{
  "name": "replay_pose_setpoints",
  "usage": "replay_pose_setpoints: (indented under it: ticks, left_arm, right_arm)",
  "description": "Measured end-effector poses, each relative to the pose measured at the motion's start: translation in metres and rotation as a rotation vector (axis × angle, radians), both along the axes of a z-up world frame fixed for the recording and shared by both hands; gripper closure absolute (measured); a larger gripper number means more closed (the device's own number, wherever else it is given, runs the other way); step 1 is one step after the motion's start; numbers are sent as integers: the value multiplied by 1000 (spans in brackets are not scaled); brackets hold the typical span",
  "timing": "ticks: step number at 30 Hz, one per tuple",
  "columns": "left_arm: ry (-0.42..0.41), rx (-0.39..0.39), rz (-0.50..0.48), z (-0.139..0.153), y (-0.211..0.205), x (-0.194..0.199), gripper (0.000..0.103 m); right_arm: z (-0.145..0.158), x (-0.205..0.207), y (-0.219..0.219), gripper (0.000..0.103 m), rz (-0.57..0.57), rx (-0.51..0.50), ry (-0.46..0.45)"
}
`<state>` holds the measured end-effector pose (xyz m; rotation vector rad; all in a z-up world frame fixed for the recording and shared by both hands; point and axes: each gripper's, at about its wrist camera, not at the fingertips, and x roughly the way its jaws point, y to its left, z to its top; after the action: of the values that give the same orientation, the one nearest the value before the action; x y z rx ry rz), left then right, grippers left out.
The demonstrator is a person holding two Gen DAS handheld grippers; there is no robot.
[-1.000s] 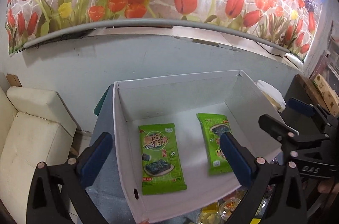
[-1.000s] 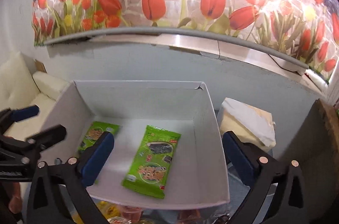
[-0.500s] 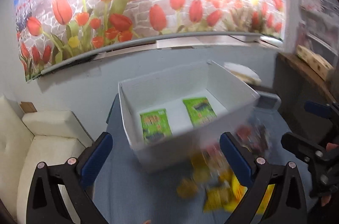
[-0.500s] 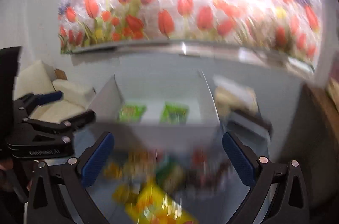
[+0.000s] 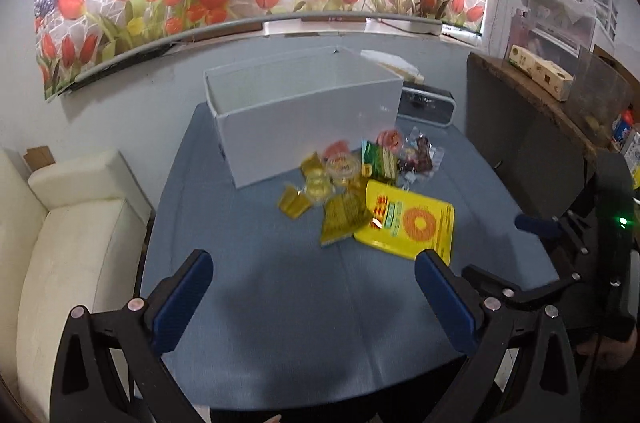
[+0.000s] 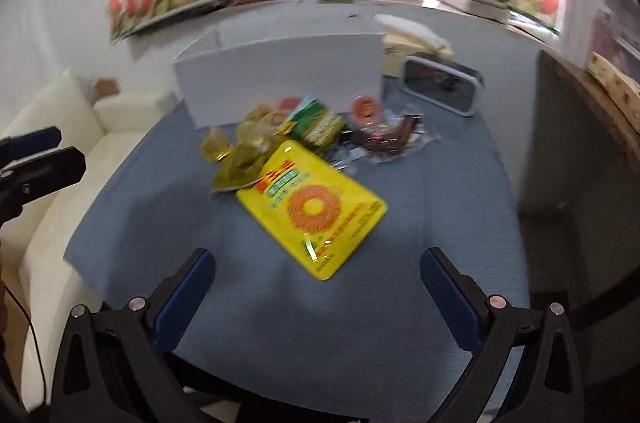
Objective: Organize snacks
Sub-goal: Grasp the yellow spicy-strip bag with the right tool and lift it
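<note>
**Yellow packet first in line**

Yellow and glossy, the large flat foil snack packet (image 6: 314,209) lies just ahead of the right gripper (image 6: 316,281), nearest of the snack pile (image 5: 352,179) on the blue tablecloth (image 5: 280,303). Beyond the pile stands the white cardboard box (image 5: 312,119). Both grippers hang above the cloth with jaws spread wide and empty, the left gripper (image 5: 312,287) likewise short of the pile. A good pick would likely come in low at the packet's near edge, pinching the seam rather than the slippery puffed face.
</note>
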<state>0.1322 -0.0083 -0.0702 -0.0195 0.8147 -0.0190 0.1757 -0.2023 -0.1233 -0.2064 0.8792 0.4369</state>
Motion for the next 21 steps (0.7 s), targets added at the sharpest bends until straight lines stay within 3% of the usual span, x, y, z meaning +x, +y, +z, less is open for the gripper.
replay_pose_setpoints:
  ticks: [5,12,21]
  left_arm:
    - [-24,16,-9,3,-4,-21,0]
    - [-15,5,-2,3,0,-27,0]
    - [21,-8,-3,-8,5,-21,0]
  right_arm:
    - [-7,14,22,0,119,-72,-52]
    - [-34,41,50,0,250,-164,-53]
    - [-64,89,57,0,341,-193,62]
